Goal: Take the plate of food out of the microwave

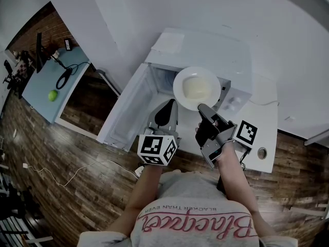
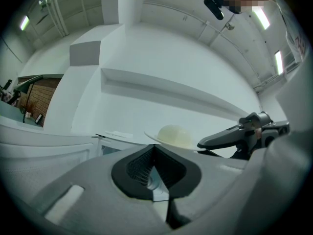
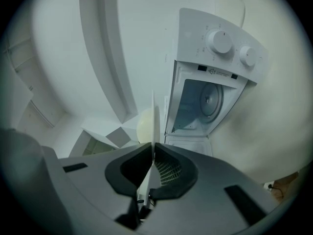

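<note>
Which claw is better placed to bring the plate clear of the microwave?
Right. The right claw is shut on the rim of the plate, which is held outside the open microwave. The left claw is shut and empty, beside it.

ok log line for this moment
right hand-held gripper: shut on round white plate of pale food | plate: outside open white microwave | left hand-held gripper: shut, empty
</note>
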Available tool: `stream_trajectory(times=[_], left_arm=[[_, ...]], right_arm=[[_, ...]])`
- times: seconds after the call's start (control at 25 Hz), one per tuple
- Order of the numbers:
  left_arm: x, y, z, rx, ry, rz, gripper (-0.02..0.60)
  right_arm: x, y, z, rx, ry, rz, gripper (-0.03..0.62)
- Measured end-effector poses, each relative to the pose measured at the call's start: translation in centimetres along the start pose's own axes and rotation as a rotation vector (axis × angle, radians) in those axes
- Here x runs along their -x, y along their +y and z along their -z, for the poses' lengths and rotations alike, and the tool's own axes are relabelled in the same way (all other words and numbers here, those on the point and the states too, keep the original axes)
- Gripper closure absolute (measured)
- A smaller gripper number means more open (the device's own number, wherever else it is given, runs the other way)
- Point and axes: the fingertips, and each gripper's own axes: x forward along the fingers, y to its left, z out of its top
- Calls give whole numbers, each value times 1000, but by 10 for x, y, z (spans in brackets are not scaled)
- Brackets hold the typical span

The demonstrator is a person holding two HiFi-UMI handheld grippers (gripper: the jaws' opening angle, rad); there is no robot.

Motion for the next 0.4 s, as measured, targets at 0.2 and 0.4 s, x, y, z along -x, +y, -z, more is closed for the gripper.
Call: stream_trajectory(times=[0.2,0.4], left_arm=[[-1,-2,1,2,4,11,577],[-1,-3,2,3,6,19,577]], right_arm=[[1,1,-2,0,-6,-1,571],[2,1,-2,6,-6,1,571]])
